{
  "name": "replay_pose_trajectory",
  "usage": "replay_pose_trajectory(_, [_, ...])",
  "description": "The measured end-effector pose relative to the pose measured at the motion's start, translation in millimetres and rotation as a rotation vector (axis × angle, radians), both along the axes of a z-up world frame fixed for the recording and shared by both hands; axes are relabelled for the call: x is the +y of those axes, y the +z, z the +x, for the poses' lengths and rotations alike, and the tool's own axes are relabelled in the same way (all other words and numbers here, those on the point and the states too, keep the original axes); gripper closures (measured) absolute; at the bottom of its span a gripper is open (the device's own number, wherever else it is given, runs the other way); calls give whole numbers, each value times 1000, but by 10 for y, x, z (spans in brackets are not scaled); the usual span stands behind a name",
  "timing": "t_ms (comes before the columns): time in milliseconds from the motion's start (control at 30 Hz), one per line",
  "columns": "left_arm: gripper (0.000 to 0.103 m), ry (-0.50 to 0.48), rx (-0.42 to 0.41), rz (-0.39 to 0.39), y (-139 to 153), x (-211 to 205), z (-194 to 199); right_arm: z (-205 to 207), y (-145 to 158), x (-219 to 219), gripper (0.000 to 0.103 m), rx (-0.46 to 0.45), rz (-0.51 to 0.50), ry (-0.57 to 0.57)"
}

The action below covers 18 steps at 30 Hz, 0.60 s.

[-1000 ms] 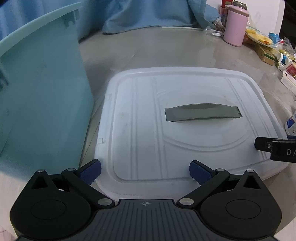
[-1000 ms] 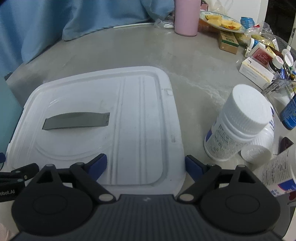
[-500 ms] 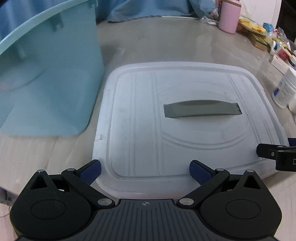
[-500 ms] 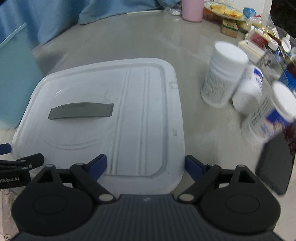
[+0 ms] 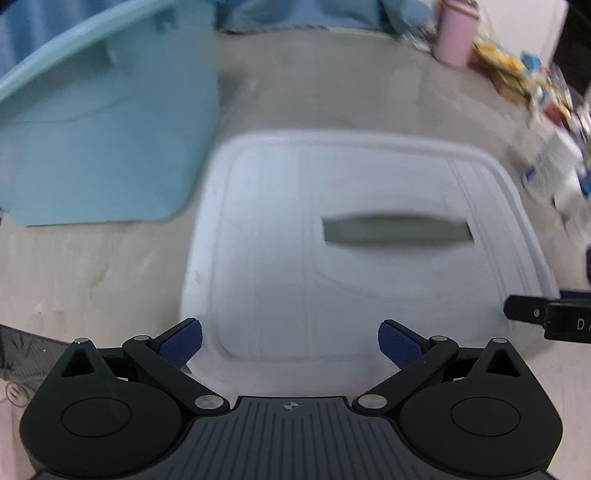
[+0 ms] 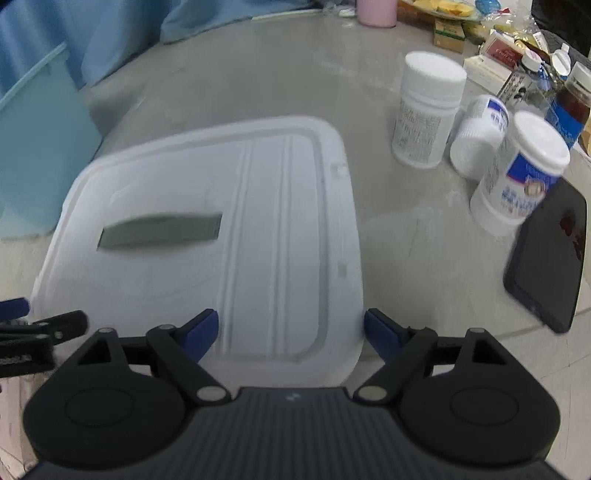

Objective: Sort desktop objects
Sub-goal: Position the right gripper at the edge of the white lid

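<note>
Both the left tongs (image 5: 290,345) and the right tongs (image 6: 291,330) stood wide apart, holding nothing, at the near edge of the white lid (image 6: 280,236). The lid lay flat on the counter (image 6: 273,85), between the teal bin (image 5: 107,147) and the white bottles (image 6: 428,110).

lid (image 5: 369,266): white, ribbed lines | handle (image 5: 397,229): grey | bin (image 5: 96,147): pale teal | bench (image 6: 258,85): mottled grey | fingers (image 5: 181,341): blue pads, black links | bottles (image 6: 428,110): white, blue-printed labels | cup (image 5: 456,35): pink | phone (image 6: 546,258): black | cloth (image 6: 74,33): blue
</note>
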<state>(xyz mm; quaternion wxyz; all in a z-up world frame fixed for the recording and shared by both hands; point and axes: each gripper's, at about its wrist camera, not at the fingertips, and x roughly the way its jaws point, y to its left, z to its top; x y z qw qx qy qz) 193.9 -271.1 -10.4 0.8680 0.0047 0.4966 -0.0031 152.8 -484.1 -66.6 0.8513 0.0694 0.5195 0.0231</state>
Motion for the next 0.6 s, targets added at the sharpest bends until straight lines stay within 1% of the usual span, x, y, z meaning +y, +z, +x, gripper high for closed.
replay_pose_trajectory(133, [0, 28, -16, 11, 6, 105, 244, 189, -20, -2, 16, -12, -4, 7])
replay_pose_trajectory(200, [0, 37, -3, 22, -33, 67, 345, 308, -60, 9, 16, 0, -9, 10])
replay_pose_trajectory(300, [0, 43, 46, 18, -131, 82, 481, 403, -102, 18, 16, 14, -4, 10])
replay_pose_trajectory(367, [0, 56, 51, -11, -157, 108, 467, 400, -105, 36, 15, 15, -10, 20])
replay_pose_trajectory(600, [0, 51, 71, -33, -171, 170, 422, 309, -112, 50, 16, 31, -9, 35])
